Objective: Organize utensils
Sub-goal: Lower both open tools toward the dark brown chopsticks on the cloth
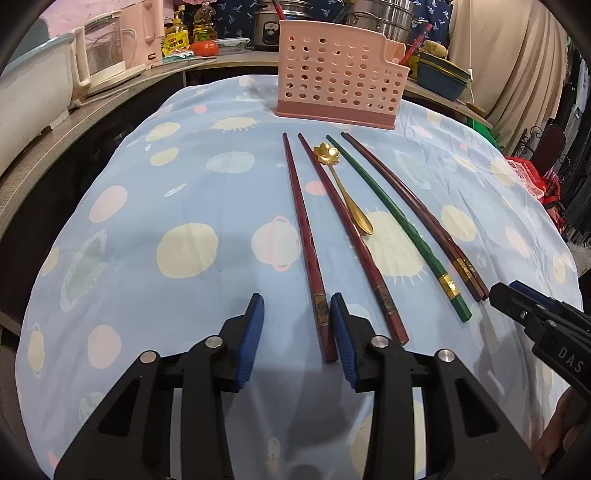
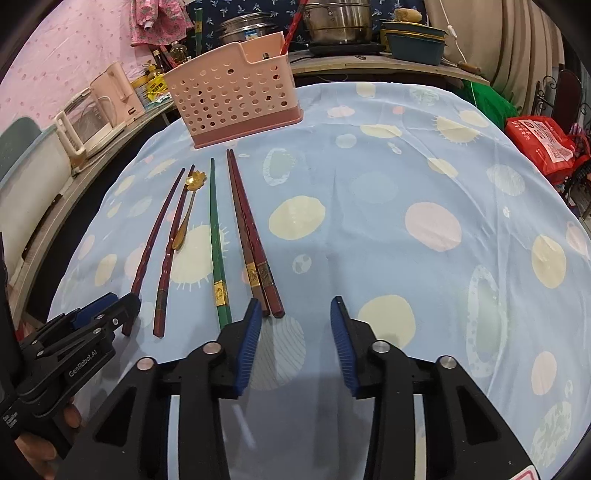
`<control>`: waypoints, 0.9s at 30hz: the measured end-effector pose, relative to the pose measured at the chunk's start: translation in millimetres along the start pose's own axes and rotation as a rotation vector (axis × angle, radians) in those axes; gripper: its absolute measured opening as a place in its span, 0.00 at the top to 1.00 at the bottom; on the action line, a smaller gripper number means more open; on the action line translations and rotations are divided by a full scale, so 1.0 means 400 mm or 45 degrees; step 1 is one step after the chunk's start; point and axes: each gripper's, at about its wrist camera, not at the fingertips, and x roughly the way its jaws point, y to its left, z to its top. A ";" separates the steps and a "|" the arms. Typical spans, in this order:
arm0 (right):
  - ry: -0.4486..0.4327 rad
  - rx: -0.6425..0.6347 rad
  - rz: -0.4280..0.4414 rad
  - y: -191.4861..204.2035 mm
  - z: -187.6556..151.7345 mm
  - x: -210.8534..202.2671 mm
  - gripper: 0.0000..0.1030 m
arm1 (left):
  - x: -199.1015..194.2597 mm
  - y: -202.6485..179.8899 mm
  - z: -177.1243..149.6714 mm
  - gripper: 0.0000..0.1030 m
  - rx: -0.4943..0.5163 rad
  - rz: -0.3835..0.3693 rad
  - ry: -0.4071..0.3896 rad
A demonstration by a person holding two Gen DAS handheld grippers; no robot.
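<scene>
On the blue patterned cloth (image 1: 184,184) several chopsticks lie side by side: two red ones (image 1: 301,221) (image 2: 147,254), a green one (image 1: 399,229) (image 2: 216,236) and a dark brown pair (image 1: 413,210) (image 2: 247,229). A gold spoon (image 1: 347,192) (image 2: 184,214) lies among them. Behind stands a pink perforated holder (image 1: 340,81) (image 2: 236,99). My left gripper (image 1: 297,306) (image 2: 107,306) is open, and the leftmost red chopstick's near end lies between its jaws beside the right pad, unpressed. My right gripper (image 2: 295,306) (image 1: 517,299) is open over bare cloth, just right of the brown pair's ends.
A counter runs behind and to the left with a glass kettle (image 1: 99,51) (image 2: 88,118), oil bottles, steel pots (image 2: 336,22) and blue tubs (image 2: 413,40). A red bag (image 2: 543,144) sits beyond the table's right edge. A hand shows at each gripper.
</scene>
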 end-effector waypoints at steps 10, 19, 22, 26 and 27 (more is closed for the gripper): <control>0.005 -0.061 -0.003 0.032 0.028 0.038 0.78 | 0.002 -0.006 -0.004 0.66 0.024 0.020 -0.019; -0.005 -0.081 -0.022 0.027 0.039 0.046 0.81 | 0.004 -0.011 -0.006 0.66 0.041 0.032 -0.030; 0.002 -0.085 -0.018 0.030 0.040 0.049 0.81 | 0.005 -0.012 -0.005 0.66 0.046 0.035 -0.030; 0.009 -0.113 -0.024 0.044 0.033 0.060 0.81 | 0.005 -0.012 -0.005 0.66 0.046 0.034 -0.031; 0.005 -0.125 -0.033 0.049 0.033 0.062 0.81 | 0.005 -0.013 -0.005 0.66 0.047 0.036 -0.031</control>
